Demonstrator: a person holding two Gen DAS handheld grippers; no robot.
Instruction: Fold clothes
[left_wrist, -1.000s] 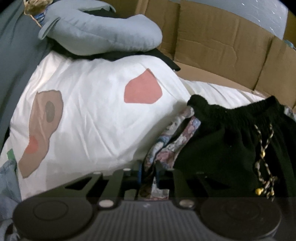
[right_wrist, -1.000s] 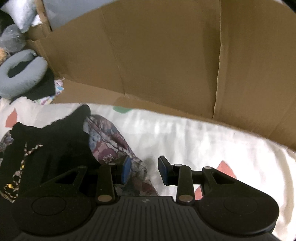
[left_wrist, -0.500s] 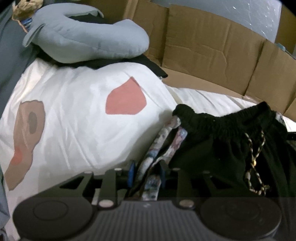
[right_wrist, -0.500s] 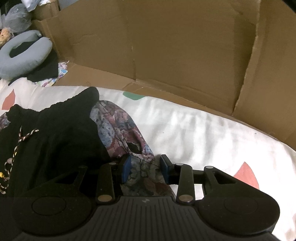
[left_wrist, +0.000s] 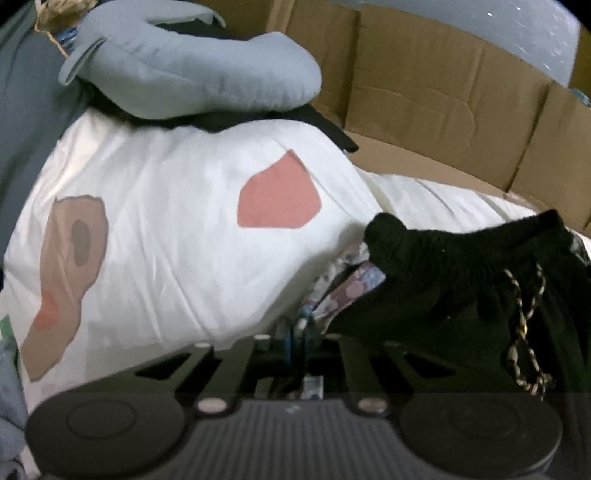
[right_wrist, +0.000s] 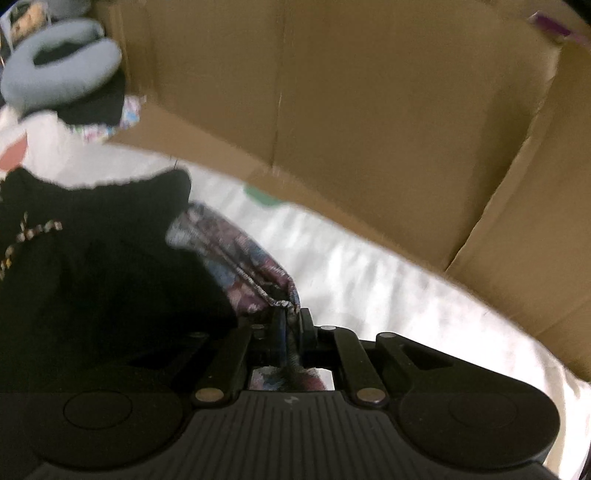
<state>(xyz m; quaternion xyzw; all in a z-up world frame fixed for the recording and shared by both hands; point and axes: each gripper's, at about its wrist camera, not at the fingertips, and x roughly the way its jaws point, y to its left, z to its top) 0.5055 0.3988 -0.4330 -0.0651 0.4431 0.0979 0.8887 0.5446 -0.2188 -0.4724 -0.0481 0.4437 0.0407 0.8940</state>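
Note:
A floral patterned garment (left_wrist: 343, 284) lies partly under black drawstring shorts (left_wrist: 454, 295) on a white printed sheet (left_wrist: 177, 236). My left gripper (left_wrist: 298, 332) is shut on the floral garment's left edge. In the right wrist view the same floral garment (right_wrist: 236, 254) bunches up beside the black shorts (right_wrist: 96, 266), and my right gripper (right_wrist: 290, 325) is shut on its right edge, with cloth pulled taut into the fingers. The shorts' braided cord (left_wrist: 524, 328) hangs at the right of the left wrist view.
A grey-blue neck pillow (left_wrist: 195, 70) rests on dark cloth at the back left. Brown cardboard walls (right_wrist: 369, 122) rise close behind the bed and to the right. White sheet (right_wrist: 388, 295) spreads to the right of the garments.
Both grippers went from open around the floral garment's edges to shut on them. The right wrist view is blurred and has shifted, with the cloth now bunched and drawn up into its fingers.

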